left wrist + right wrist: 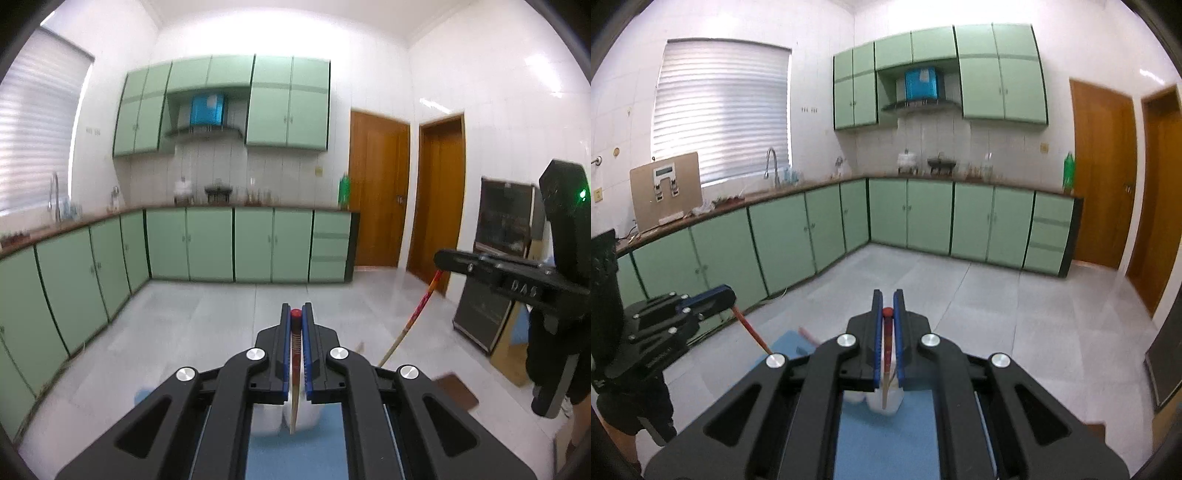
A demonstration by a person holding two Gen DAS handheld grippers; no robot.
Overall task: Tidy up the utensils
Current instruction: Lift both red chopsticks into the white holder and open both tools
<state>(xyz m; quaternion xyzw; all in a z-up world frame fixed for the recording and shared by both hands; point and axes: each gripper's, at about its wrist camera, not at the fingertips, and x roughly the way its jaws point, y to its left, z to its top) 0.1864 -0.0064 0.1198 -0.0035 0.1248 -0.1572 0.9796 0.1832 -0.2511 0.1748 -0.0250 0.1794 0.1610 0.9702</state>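
Note:
In the left wrist view my left gripper [296, 308] is shut on a chopstick [294, 354] with a red top. It hangs upright between the blue pads over a white holder [308, 417] on a blue mat [295, 454]. My right gripper [440, 258] shows at the right, shut on a second red-and-tan chopstick [413, 317] that slants down to the left. In the right wrist view the right gripper [887, 295] pinches its chopstick [886, 354] above the white holder [886, 400]. The left gripper [728, 295] is at the left with its chopstick [751, 330].
Green base cabinets [207, 243] and a counter [960, 179] run along the far walls, with wall cabinets [997, 70] above. Two wooden doors [376, 192] stand at the right. A dark glass-fronted appliance [498, 258] stands close on the right. The grey tiled floor [997, 295] lies beyond the mat.

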